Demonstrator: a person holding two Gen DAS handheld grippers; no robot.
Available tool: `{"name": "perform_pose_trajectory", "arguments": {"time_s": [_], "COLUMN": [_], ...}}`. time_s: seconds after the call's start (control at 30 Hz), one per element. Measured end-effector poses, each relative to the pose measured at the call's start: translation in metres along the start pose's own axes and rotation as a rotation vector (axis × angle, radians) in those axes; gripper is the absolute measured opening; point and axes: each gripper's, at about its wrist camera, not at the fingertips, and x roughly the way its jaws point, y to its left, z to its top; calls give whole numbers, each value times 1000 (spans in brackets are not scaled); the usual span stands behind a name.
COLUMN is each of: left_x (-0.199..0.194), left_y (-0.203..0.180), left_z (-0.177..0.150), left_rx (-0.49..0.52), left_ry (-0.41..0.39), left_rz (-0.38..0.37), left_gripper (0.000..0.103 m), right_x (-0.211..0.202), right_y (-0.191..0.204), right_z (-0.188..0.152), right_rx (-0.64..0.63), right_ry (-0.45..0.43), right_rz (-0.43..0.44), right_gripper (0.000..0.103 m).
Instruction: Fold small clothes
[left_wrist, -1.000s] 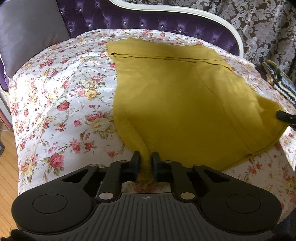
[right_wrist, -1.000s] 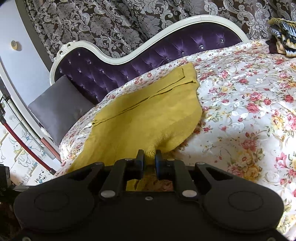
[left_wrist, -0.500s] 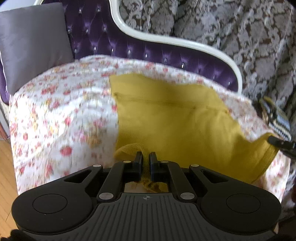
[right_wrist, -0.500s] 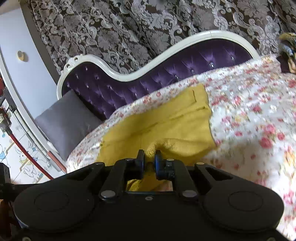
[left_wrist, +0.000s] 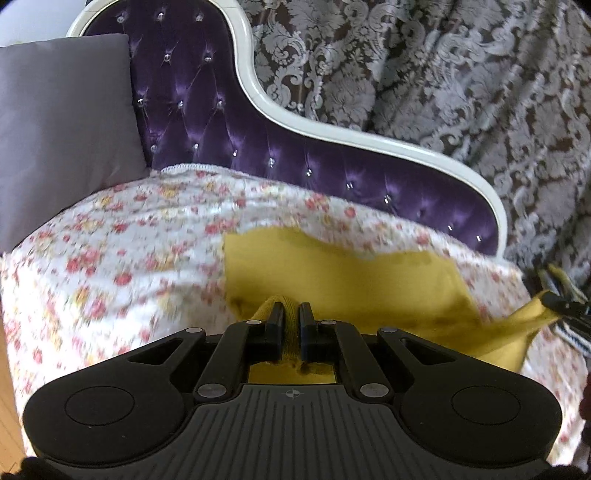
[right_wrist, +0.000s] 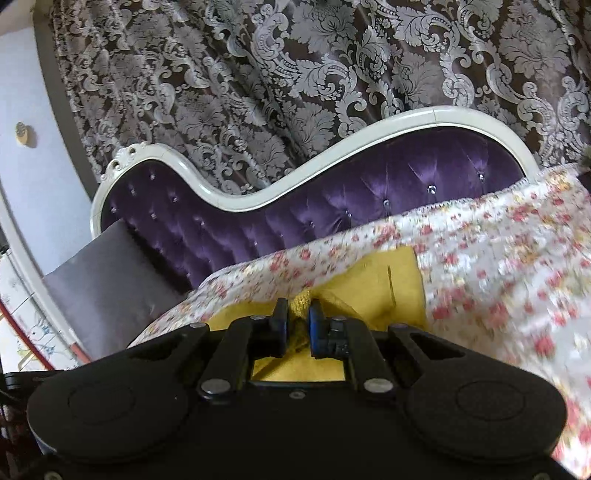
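Observation:
A mustard-yellow garment (left_wrist: 343, 280) lies on the floral bed cover (left_wrist: 110, 266). My left gripper (left_wrist: 290, 312) is shut on the garment's near left corner and holds it lifted above the bed. My right gripper (right_wrist: 297, 308) is shut on the garment's other near corner (right_wrist: 373, 280); its fingertips also show at the right edge of the left wrist view (left_wrist: 565, 306), with yellow fabric stretched up to them. The far part of the garment still rests on the cover. Both views are motion-blurred.
A purple tufted headboard with a white frame (left_wrist: 295, 122) runs behind the bed. A grey pillow (left_wrist: 62, 122) leans at the left. Patterned curtains (right_wrist: 295, 74) hang behind. A striped knit item (left_wrist: 576, 332) lies at the bed's right edge.
Both grippers have risen and moved toward the headboard, carrying the garment's near edge up and over. Less of the flat garment shows than before.

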Motion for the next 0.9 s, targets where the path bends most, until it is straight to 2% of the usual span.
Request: {"name": "perform_pose_trajectory", "arguments": {"time_s": [0.37, 0.53, 0.73, 0.8, 0.9], "left_x": [87, 130, 169, 180, 189], "left_y": [14, 17, 19, 20, 20], "left_z": [50, 58, 61, 60, 62], "left_rx": [-53, -61, -37, -18, 20], "left_ry": [18, 44, 62, 62, 18], "left_rz": [64, 98, 146, 156, 232], "left_gripper": [7, 7, 8, 8, 9], "right_x": [90, 131, 162, 171, 177], "right_y": [-31, -49, -64, -65, -65], "right_z": [28, 27, 20, 20, 18], "right_rx": [10, 30, 41, 33, 13], "right_ry": [37, 96, 146, 164, 157], "right_rz": [-85, -138, -194, -211, -243], "right_gripper": [18, 18, 18, 20, 32]}}
